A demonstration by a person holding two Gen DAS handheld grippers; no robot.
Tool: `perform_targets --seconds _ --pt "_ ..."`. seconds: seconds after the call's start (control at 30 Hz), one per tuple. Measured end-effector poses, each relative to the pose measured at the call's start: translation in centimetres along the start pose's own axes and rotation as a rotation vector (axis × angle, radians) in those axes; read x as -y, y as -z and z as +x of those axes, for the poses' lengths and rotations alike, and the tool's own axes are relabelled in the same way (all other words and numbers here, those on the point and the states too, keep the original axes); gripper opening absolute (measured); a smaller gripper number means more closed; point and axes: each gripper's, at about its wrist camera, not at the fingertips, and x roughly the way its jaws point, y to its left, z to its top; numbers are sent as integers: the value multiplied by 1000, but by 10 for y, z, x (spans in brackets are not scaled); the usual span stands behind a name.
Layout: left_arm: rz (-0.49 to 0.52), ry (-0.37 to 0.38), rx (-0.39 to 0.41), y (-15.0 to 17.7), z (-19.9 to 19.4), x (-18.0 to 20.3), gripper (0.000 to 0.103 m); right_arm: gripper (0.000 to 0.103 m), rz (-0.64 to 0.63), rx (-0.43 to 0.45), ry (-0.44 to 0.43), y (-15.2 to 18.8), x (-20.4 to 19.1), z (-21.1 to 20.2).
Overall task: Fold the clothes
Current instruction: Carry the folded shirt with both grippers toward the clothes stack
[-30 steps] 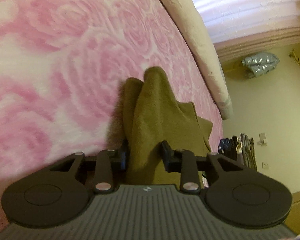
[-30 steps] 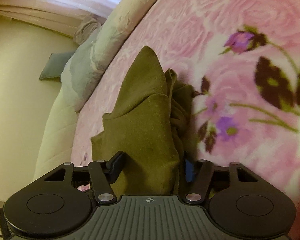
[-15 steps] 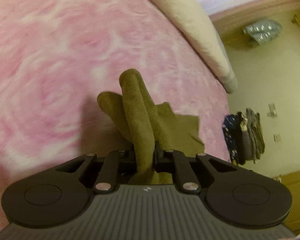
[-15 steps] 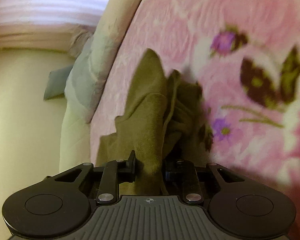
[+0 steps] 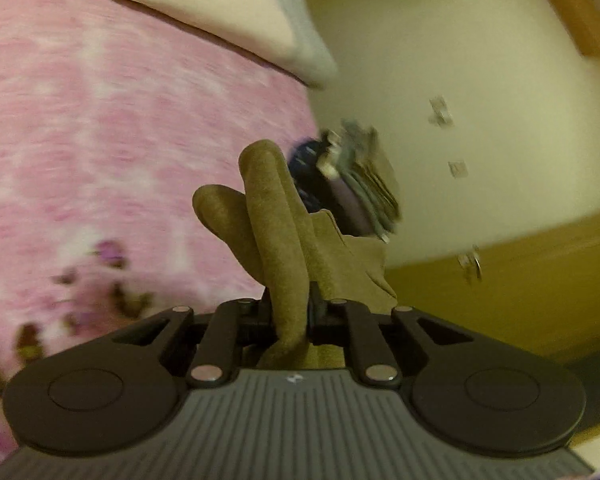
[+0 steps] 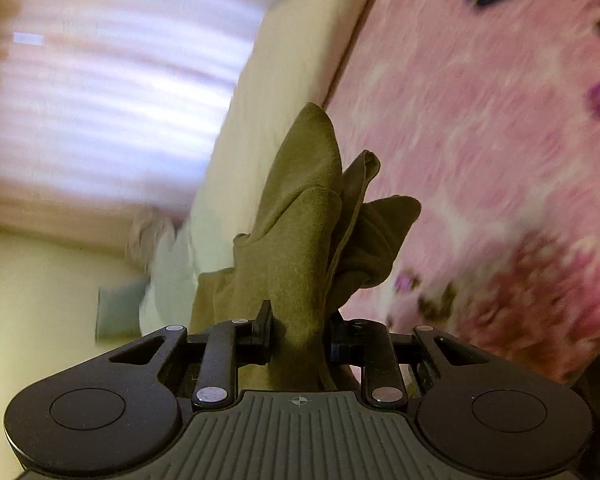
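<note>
An olive garment (image 5: pixel 284 240) was pinched by the left gripper (image 5: pixel 290 314) and right gripper (image 6: pixel 298 336), extending forward from both above the pink bedspread (image 5: pixel 100 140).

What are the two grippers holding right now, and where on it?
Both hold the olive-brown garment. The left gripper pinches a bunched fold of it, and the right gripper pinches another bunched fold.

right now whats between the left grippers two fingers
A bunched fold of the olive garment, pinched by the left gripper; the left wrist view shows it.
</note>
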Motion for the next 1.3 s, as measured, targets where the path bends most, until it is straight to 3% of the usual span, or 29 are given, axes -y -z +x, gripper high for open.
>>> perform_targets --seconds 0.17,0.3,0.4,0.6,0.73,0.83,0.97,1.3 --pt "57 61 -95 -29 85 53 10 23 64 140 24 -44 18 -56" --pt "107 100 -122 -57 164 97 10 24 68 213 27 -109 37 -90" --pt "118 117 -113 -92 232 135 10 24 59 236 30 -179 51 -105" --pt "141 155 -54 -169 364 214 10 24 -13 256 30 -350 63 -144" --pt "176 188 9 -224 433 258 10 24 -70 278 9 -455 67 -149" --pt "184 198 36 -253 474 275 10 24 -85 292 -10 -513 73 -145" --pt "179 185 39 -277 512 272 10 24 -64 282 -20 -557 91 -131" --pt "157 101 -9 -284 550 232 10 24 41 215 -7 -594 154 -98"
